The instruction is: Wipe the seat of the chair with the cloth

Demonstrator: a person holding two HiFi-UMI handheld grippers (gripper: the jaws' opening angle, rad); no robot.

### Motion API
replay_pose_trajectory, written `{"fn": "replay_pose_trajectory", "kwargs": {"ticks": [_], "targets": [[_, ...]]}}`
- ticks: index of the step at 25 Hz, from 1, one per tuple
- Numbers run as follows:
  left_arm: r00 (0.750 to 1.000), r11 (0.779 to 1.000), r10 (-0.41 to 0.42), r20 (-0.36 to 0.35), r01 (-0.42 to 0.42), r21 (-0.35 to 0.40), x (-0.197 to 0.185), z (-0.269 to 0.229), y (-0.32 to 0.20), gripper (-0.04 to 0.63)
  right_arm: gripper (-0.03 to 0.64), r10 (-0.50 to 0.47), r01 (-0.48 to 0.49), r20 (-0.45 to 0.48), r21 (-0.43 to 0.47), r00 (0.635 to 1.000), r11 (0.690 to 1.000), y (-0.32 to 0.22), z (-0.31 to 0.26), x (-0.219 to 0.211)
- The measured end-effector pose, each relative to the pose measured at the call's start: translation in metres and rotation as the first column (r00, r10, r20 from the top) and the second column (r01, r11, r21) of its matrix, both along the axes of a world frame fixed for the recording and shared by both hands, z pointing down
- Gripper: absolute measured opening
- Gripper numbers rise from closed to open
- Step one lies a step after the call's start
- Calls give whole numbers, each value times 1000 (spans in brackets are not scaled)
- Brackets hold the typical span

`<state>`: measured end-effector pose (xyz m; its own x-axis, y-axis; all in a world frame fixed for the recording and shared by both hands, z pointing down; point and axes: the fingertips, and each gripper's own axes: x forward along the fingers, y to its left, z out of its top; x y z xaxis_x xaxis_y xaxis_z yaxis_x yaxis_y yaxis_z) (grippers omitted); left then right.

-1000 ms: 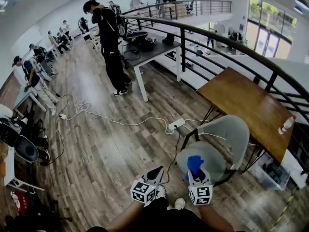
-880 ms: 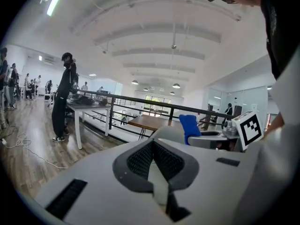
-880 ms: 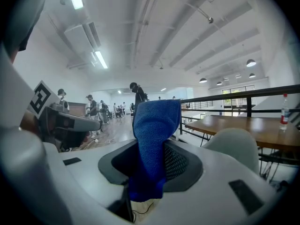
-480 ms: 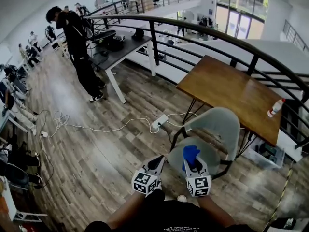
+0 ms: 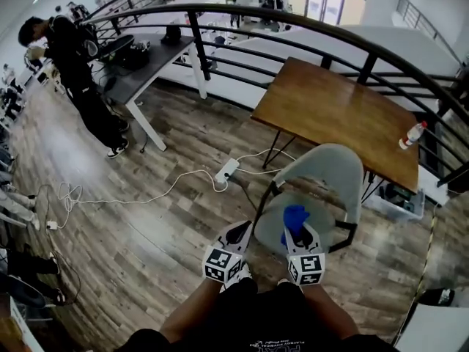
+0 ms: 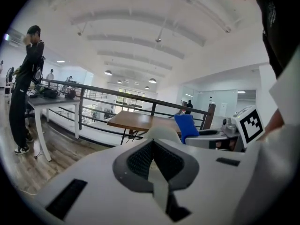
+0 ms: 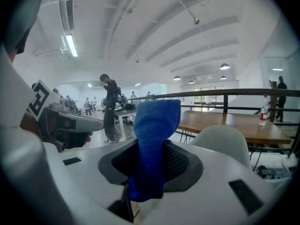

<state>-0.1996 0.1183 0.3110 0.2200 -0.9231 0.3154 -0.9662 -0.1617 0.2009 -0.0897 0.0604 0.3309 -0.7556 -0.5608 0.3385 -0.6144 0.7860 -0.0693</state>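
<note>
A pale grey chair with a black frame stands just ahead of me, its back toward the wooden table. In the head view my right gripper hangs over the near edge of the seat, shut on a blue cloth that sticks up from its jaws. The right gripper view shows the cloth pinched between the jaws, with the chair back beyond. My left gripper is held left of the seat over the floor, jaws shut with nothing between them. In the left gripper view the jaws meet, and the cloth shows at right.
A brown wooden table with a spray bottle stands behind the chair against a black railing. A white power strip and cable lie on the wood floor to the left. A person in black stands by a dark desk.
My head has swung so the chair and table sit more centrally and closer. Both grippers stay side by side at the seat's near edge, the right still shut on the cloth.
</note>
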Motion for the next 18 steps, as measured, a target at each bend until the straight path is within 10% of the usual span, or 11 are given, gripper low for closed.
{"fn": "replay_pose_trajectory", "kwargs": {"ticks": [18], "targets": [[986,970,169,4,-166,-176,28,82,-77,-2,137,109,-111,-21,-193,994,975,-52,79,21]]}}
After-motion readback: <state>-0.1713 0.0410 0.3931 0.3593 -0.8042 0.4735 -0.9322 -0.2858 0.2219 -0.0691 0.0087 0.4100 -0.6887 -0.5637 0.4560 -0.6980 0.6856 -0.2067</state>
